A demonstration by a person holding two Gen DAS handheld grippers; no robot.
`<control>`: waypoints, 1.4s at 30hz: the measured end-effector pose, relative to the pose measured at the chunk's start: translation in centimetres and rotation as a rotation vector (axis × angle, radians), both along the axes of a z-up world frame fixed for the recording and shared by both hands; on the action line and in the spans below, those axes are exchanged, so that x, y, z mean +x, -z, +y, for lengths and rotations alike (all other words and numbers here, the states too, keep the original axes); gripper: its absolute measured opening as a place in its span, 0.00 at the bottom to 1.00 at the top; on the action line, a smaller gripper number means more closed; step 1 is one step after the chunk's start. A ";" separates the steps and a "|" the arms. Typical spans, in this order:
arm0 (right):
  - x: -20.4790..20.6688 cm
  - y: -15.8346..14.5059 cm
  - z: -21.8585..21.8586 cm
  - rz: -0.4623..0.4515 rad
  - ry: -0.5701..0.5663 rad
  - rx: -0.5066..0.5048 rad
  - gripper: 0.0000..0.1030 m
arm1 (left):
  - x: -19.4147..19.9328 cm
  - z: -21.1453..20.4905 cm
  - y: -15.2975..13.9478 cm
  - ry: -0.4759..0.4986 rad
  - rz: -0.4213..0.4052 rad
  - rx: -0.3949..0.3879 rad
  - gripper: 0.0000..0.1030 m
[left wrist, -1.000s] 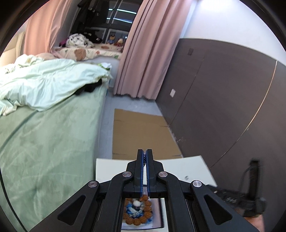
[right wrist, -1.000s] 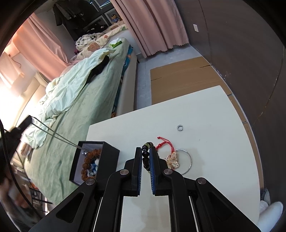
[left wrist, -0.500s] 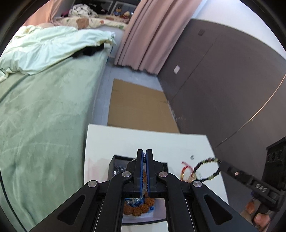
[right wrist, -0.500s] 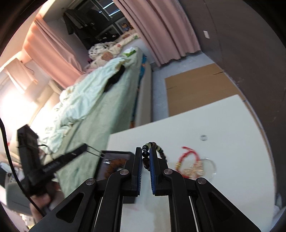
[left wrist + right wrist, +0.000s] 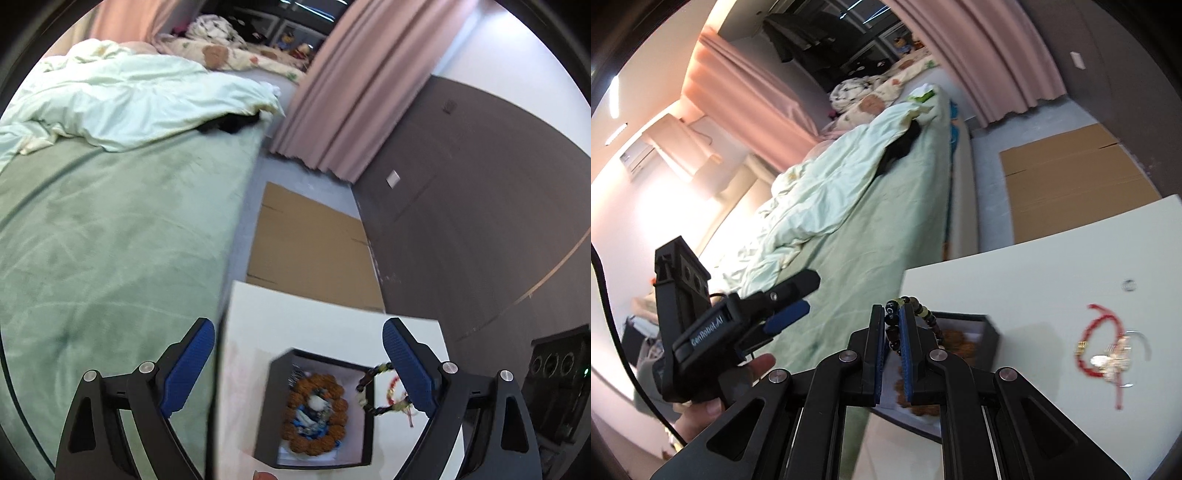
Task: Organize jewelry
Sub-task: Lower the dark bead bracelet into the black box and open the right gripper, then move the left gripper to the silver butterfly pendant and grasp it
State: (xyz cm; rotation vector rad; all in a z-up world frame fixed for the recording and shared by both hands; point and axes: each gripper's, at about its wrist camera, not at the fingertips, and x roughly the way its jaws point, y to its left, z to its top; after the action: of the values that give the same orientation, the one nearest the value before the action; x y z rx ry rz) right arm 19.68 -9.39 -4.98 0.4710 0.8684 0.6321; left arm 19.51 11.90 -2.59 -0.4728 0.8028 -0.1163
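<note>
- Hidden or unclear: the black box (image 5: 317, 410) is blurred in both views; in the right wrist view the right gripper's (image 5: 894, 332) fingers cover most of its interior. Its contents are a ring of brown beads (image 5: 317, 413) around a pale and blue cluster that cannot be identified. A small silver item at the box's far left inner corner is too blurred to name.
- The left gripper's right finger cuts off part of the red cord bracelet (image 5: 1102, 343) in the left wrist view; the right wrist view shows it lying on the white table (image 5: 1034, 266) with a gold charm and a thin silver hoop, toward the table's right side. 1 small silver ring (image 5: 1128, 285) lies apart, nearer the far edge.
- Task item: the dark beaded bracelet (image 5: 373, 387) hangs as a loop just beyond the box's right wall, its long axis roughly vertical in the left wrist view.
- Box position: near the table's left edge, open side up.
- Right gripper: clenched on the dark beaded bracelet, beads pinched between the blue pads.
- Left gripper (image 5: 295, 354): jaws have just been opening and stand wide, released, holding nothing; the box lies between them in view, below the tips. A hand (image 5: 731, 391) holds it.
</note>
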 end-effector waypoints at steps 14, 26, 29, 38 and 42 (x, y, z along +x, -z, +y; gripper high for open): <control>1.6 2.9 0.5 0.090 0.048 -0.010 0.58 | -1.3 2.5 -1.0 -0.034 -0.073 -0.026 0.90; -1.3 0.1 -6.1 0.058 0.131 -0.023 0.79 | -3.0 -1.5 -1.8 0.025 -0.141 0.008 0.90; -2.0 -0.3 -7.9 0.058 0.154 -0.033 0.92 | -3.3 -2.8 -1.9 0.057 -0.149 0.023 0.90; -3.2 0.1 -12.7 0.103 0.232 -0.123 0.95 | -3.3 -7.7 -1.0 0.167 -0.122 0.078 0.90; -3.4 1.0 -14.7 0.151 0.268 -0.137 0.95 | -2.9 -10.9 -0.2 0.259 -0.098 0.127 0.90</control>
State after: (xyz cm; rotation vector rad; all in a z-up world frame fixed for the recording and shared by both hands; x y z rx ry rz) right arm 16.31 -24.06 -5.93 0.5051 0.9648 0.2921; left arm 16.58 1.05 -2.44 -0.2400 0.7668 -0.3242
